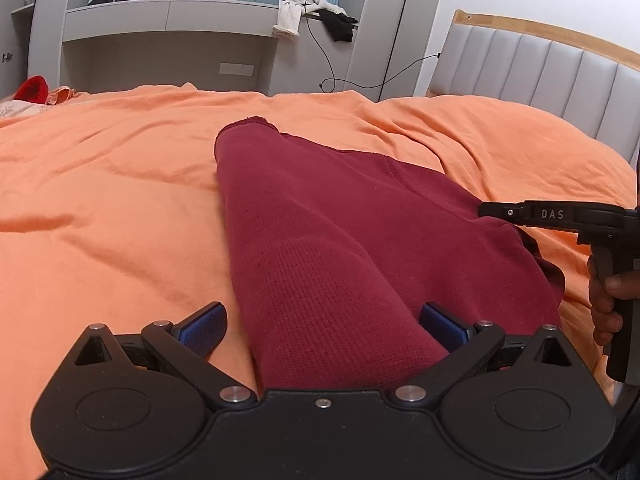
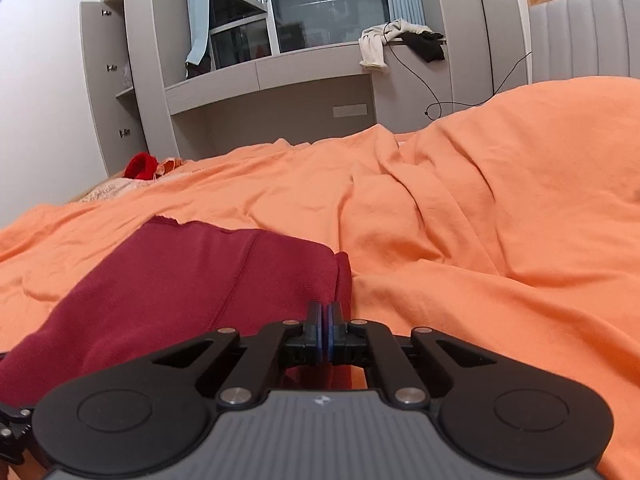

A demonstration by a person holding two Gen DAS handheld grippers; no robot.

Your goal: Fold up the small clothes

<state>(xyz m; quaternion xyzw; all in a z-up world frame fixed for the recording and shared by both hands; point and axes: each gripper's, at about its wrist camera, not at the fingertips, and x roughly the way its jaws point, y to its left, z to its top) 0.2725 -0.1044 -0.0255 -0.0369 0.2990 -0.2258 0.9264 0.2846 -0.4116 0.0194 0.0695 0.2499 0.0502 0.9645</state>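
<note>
A maroon knit garment [image 1: 340, 220] lies lengthwise on the orange bedspread [image 1: 100, 200], folded into a long strip. My left gripper [image 1: 324, 320] is open at its near end. The blue pads [image 1: 204, 328] stand wide on either side of the cloth and do not press it. At the garment's right edge, a person's hand [image 1: 604, 300] holds my right gripper [image 1: 486, 210]. In the right wrist view that gripper [image 2: 325, 310] has its pads together on the edge of the maroon garment [image 2: 180, 280].
A padded grey headboard [image 1: 540, 64] stands at the right, and a raised hump of bedding [image 2: 520, 152] lies before it. A red item [image 2: 140, 165] rests at the far left corner of the bed. Clothes [image 1: 312, 12] and a black cable hang off the window ledge beyond.
</note>
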